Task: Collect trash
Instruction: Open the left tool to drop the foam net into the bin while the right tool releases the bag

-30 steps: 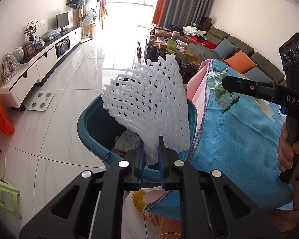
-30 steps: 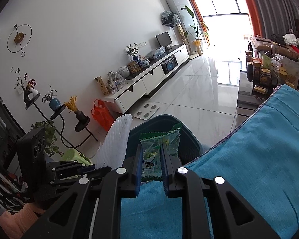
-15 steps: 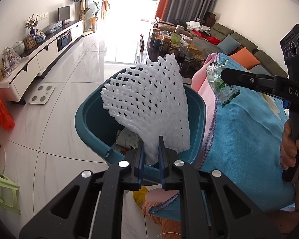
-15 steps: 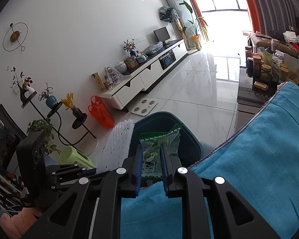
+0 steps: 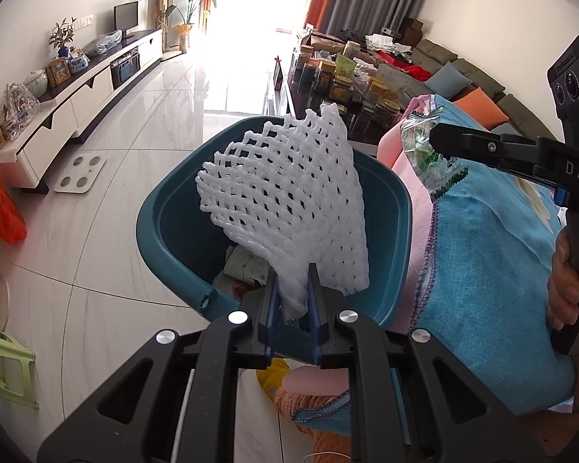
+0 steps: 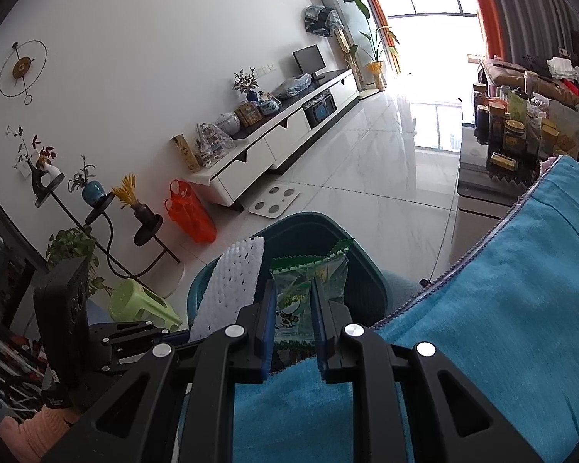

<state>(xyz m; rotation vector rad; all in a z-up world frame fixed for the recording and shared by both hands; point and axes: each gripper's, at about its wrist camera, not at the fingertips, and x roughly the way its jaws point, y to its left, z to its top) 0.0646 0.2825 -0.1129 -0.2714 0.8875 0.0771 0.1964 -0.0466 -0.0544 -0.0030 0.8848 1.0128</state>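
Over the teal bin [image 5: 166, 231], left gripper [image 5: 292, 293] clamps upright foam net [image 5: 285, 193]; right gripper [image 6: 292, 305] clamps upright wrapper [image 6: 308, 281].

The foam net [image 5: 285, 200] is white, soft-looking and open-meshed, above a smooth, faintly glossy teal plastic bin [image 5: 397, 208]. At three o'clock of it, a crinkly, shiny green wrapper [image 5: 424, 154] catches light beside matt, nubbly blue cloth [image 5: 494, 254]. The floor [image 5: 135, 139] is polished, reflective tile.
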